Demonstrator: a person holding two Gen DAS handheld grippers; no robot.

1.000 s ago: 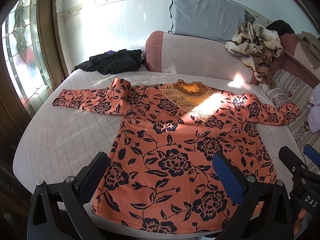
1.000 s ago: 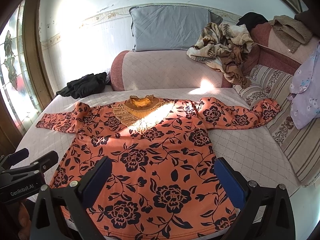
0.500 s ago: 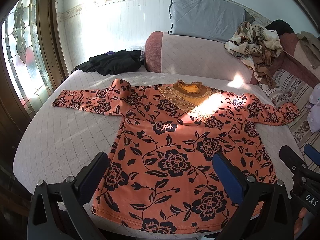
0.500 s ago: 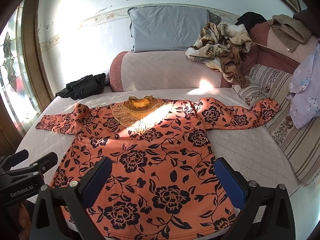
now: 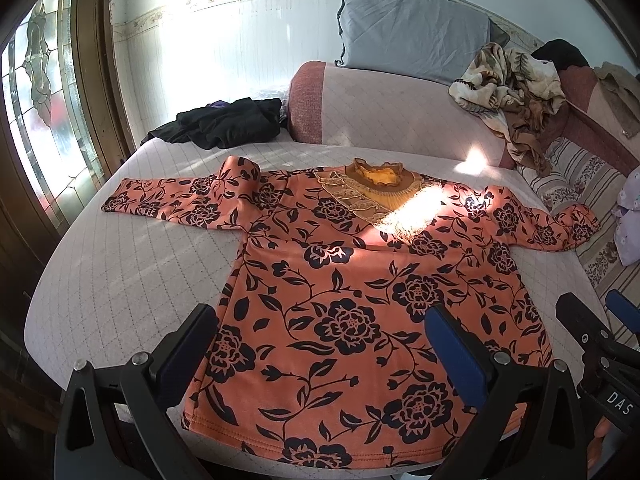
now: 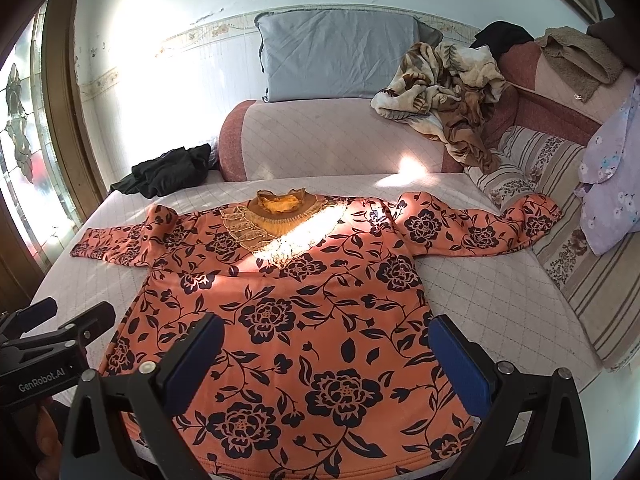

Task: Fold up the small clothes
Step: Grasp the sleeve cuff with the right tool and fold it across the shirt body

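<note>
An orange top [image 5: 352, 280] with a black flower print lies flat and face up on the bed [image 5: 132, 264], hem toward the cameras, collar [image 5: 380, 176] toward the far bolster [image 5: 384, 112]. Both sleeves are spread out sideways; the one toward the window has a raised fold near the shoulder, and the other ends bunched against the striped cushion [image 6: 560, 216], its cuff hard to make out. A bright patch of sunlight washes out the trim below the collar. The near hem runs to the bed's front edge and is partly hidden behind the gripper fingers in both views. The left gripper [image 5: 320, 344] hangs over the hem's left half, its two blue-padded fingers spread wide apart with nothing between them; whether the pads touch the cloth cannot be judged. The right gripper [image 6: 326, 354] hangs over the right half of the hem, fingers likewise wide apart and holding nothing. Each gripper shows in the other's view only as a cut-off black part at the frame edge. Beyond the top, a dark heap of clothes [image 5: 224, 124] lies at the bed's far corner by the window [image 5: 44, 92]. A grey pillow [image 6: 336, 56] stands against the wall above the bolster, and a brown patterned blanket [image 6: 448, 92] is crumpled beside it. A pale purple cloth [image 6: 612, 184] at the right edge is cut off by the frame.
</note>
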